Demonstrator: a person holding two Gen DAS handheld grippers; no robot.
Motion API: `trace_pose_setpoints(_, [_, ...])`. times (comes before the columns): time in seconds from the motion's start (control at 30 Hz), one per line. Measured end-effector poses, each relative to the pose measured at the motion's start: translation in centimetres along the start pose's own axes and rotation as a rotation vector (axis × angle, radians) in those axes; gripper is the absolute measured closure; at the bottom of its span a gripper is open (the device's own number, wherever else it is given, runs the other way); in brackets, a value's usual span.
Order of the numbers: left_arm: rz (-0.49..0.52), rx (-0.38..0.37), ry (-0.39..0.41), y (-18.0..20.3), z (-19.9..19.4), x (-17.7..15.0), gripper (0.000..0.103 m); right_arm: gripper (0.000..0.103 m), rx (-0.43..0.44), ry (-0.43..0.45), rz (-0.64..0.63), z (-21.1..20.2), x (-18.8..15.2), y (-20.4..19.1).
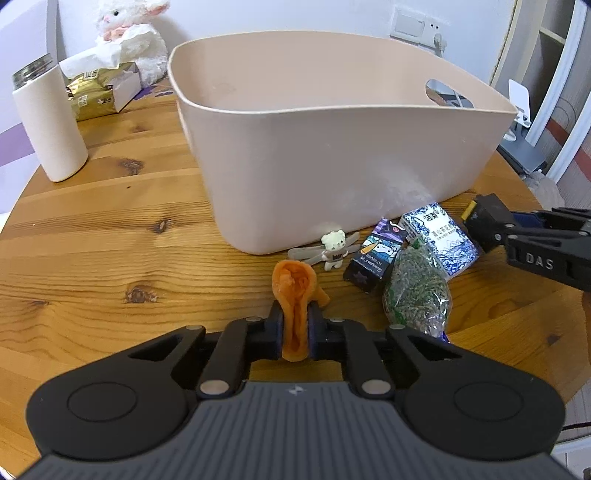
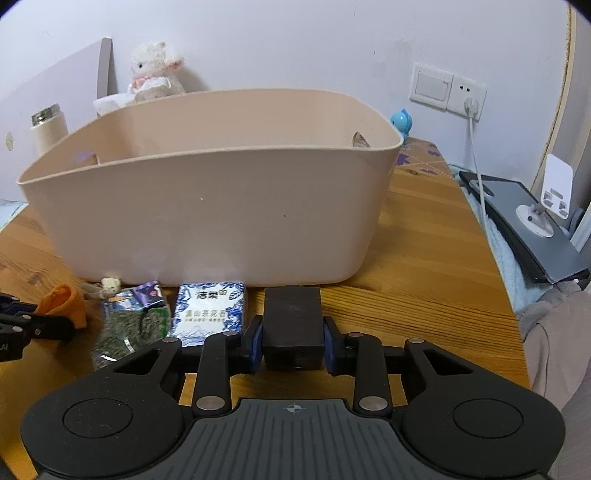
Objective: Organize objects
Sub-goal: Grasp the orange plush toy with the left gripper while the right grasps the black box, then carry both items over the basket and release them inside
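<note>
An orange soft toy [image 1: 293,314] is held between the closed fingers of the left gripper [image 1: 295,332], low in the centre of the left wrist view; its rounded end sticks out past the fingertips, above the wooden table [image 1: 110,229]. In the right wrist view, a dark box [image 2: 292,325] is clamped between the blue-padded fingers of the right gripper [image 2: 293,332], at the lower middle of the frame, near the tabletop; whether it touches the table cannot be told.

Just beyond the left gripper, a small bear figure [image 1: 333,251], a dark printed carton [image 1: 375,258], a bag of green dried leaves [image 1: 417,291] and a blue-and-white tissue pack [image 1: 441,236] are seen close together. On the pack, Chinese characters are printed; "洁柔" can be read in the right wrist view. The letters "DAS" are seen on the right gripper body at the right edge of the left wrist view.

Behind these things stands a beige plastic basket [image 1: 332,166]. Its far handle holes are shown better by the right wrist view, and also a wall socket [image 2: 465,96] in the upper right. A white bottle [image 1: 50,122] and a plush lamb [image 1: 129,33] are shown clearly at the upper left of the left wrist view.
</note>
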State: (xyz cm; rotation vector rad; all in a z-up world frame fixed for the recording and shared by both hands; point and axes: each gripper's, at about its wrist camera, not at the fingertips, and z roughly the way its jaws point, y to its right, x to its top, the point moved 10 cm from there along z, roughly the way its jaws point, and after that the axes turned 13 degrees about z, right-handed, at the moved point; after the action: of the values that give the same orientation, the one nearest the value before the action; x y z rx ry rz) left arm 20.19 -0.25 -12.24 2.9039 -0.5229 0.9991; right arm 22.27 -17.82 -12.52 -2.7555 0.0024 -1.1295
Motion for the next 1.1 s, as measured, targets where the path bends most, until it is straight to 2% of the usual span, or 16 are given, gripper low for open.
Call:
trace_pose_setpoints(0.17, [-0.006, 0.004, 0.037, -0.2, -2.0, 0.3, 0.089, 0.074, 0.013, 0.047, -0.002, -2.9, 0.5, -0.6])
trace_pose_setpoints(0.33, [0.004, 0.025, 0.112, -0.5, -5.3, 1.6, 0.089, 0.074, 0.026, 0.113, -0.010, -6.1, 1.9, -1.0])
trace_pose_setpoints(0.67, [0.044, 0.076, 0.257, -1.1, -10.1, 6.0, 0.089, 0.074, 0.052, 0.243, -0.035, -10.6, 6.3, -2.5])
trace_pose_setpoints(0.9, [0.061, 0.097, 0.311, -1.6, -10.0, 10.5, 0.089, 0.074, 0.064, 0.287, -0.036, -10.5, 8.9, -4.0])
trace_pose_setpoints(1.1, [0.056, 0.133, 0.284, -2.4, -6.5, 12.8, 0.089, 0.074, 0.061, 0.282, -0.041, -8.1, 10.4, -5.1])
